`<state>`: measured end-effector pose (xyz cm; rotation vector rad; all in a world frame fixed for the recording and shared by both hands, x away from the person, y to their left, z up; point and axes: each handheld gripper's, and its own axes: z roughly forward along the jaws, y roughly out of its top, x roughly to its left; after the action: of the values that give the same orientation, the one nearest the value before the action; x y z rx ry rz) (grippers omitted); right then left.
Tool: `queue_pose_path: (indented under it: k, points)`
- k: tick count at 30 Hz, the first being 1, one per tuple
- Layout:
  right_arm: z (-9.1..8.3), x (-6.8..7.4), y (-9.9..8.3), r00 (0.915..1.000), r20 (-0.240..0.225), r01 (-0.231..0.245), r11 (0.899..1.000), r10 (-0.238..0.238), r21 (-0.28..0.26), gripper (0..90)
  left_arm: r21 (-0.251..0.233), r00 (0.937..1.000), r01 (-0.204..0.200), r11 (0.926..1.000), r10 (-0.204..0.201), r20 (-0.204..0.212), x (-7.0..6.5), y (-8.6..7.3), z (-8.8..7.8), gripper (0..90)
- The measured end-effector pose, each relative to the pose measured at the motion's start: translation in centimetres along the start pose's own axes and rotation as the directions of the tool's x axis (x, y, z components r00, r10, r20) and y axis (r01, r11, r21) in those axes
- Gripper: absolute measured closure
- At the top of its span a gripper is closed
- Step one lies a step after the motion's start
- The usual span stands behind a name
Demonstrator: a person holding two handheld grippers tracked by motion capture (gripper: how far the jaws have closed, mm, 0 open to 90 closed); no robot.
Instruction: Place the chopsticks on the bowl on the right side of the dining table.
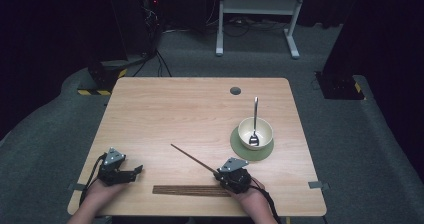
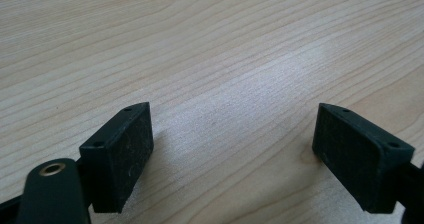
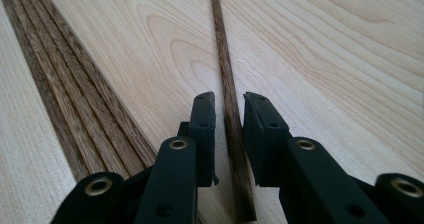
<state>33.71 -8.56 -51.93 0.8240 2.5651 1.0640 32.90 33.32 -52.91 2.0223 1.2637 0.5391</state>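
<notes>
Near right edge: bowl (image 1: 255, 132) holding spoon (image 1: 254, 123), on mat (image 1: 238, 147).
Front edge: stick row (image 1: 191, 190); right gripper (image 3: 229, 115) nearly closed around one stick (image 3: 226, 79); left gripper (image 2: 232, 154) wide open, empty, front-left corner.

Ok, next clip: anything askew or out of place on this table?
One thing: a single dark wooden stick lies diagonally, away from the neat row of dark wooden sticks along the near edge. The right tongs straddle its end. The metal spoon stands in the cream bowl on the round green mat; nothing is spilled.
</notes>
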Motion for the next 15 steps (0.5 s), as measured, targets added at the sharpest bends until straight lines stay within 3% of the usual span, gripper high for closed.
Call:
queue_pose_path:
  k: [6, 15]
  points:
    - [0.0, -0.07, -0.04, 0.9999, 0.01, 0.006, 1.0, -0.006, -0.002, 82.4, 0.0, 1.0, 0.0, 1.0, 0.0, 0.0, 0.0, 0.0, 0.0, 16.5]
    - [-0.04, -0.07, 0.22, 0.9998, 0.02, 0.006, 1.0, -0.006, 0.013, 83.7, 0.0, 1.0, 0.0, 1.0, 0.0, 0.002, 0.0, 0.0, 0.01, 16.5]
